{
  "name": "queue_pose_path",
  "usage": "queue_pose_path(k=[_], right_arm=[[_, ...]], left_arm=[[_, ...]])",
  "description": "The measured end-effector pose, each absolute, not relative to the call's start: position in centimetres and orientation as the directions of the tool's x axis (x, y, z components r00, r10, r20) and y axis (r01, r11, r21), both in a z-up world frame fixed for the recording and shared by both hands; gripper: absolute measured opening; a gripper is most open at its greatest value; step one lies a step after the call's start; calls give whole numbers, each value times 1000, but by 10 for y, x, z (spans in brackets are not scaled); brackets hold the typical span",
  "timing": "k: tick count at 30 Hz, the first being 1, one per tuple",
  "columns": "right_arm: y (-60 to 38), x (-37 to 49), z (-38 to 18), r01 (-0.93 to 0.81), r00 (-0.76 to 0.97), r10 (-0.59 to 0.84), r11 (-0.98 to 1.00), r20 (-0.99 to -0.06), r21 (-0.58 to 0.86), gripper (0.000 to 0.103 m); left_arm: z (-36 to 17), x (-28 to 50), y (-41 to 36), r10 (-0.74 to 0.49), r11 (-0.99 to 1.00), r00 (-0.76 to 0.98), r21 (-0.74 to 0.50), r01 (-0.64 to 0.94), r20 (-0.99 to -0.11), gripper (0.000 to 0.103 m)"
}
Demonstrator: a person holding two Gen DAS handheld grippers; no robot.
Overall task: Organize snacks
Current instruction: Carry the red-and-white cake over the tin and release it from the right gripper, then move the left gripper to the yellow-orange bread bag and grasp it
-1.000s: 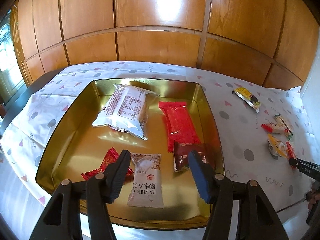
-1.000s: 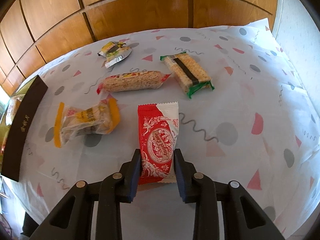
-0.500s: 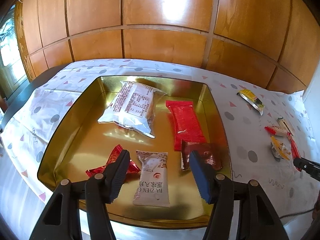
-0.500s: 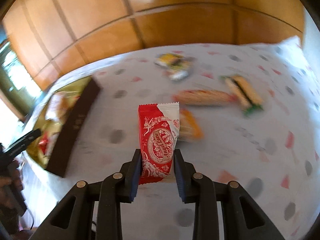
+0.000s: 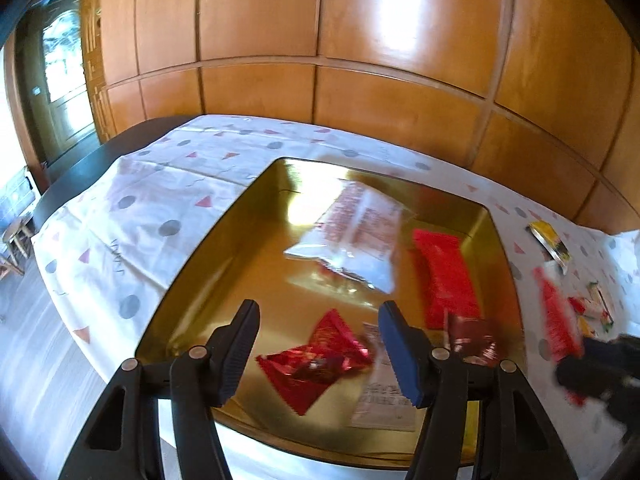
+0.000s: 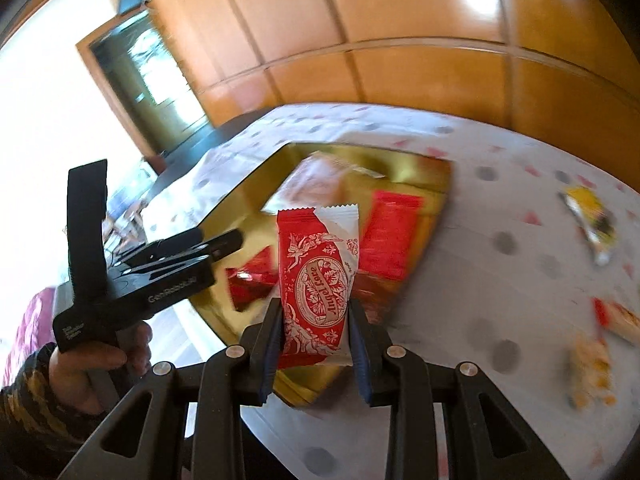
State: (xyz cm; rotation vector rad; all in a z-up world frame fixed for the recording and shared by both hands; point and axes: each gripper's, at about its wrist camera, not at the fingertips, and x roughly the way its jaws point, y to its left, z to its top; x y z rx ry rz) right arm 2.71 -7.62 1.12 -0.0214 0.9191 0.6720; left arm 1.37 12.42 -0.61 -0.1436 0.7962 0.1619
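Note:
My right gripper [image 6: 314, 344] is shut on a red-and-white snack packet [image 6: 318, 280] and holds it upright in the air near the front right corner of the gold tray [image 6: 436, 184]. My left gripper [image 5: 316, 352] is open and empty, low over the tray's [image 5: 192, 276] front edge. It also shows at the left of the right wrist view [image 6: 216, 248]. In the tray lie a clear bag with red print [image 5: 356, 236], a long red packet [image 5: 444, 276], a crinkled red packet [image 5: 316, 360], a white packet [image 5: 384, 396] and a dark red packet [image 5: 472, 340].
Several loose snacks lie on the patterned tablecloth right of the tray: a yellow-and-black packet [image 6: 592, 220] and orange and red ones [image 6: 600, 344]. The wooden panelled wall stands behind the table. The table's dark edge [image 5: 80, 172] runs at the left.
My right gripper has swung left with the red-and-white packet, from over the loose snacks to the tray. My left gripper has shifted left along the tray's front edge and stayed open.

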Motion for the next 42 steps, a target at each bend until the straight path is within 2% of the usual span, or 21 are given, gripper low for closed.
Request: queue_pose_path(k=[5, 17, 42], right_arm=[[-53, 31, -13, -560, 363, 492, 794, -791, 237, 34], [-118, 15, -6, -427, 474, 488, 856, -733, 293, 35], [-296, -16, -29, 44, 580, 161, 973, -798, 228, 35]], left_arm=[[-11, 13, 128, 87, 979, 678, -65, -195, -730, 62], [-5, 16, 93, 32, 994, 691, -50, -97, -722, 62], [7, 16, -15, -150, 976, 666, -2, 219, -730, 65]])
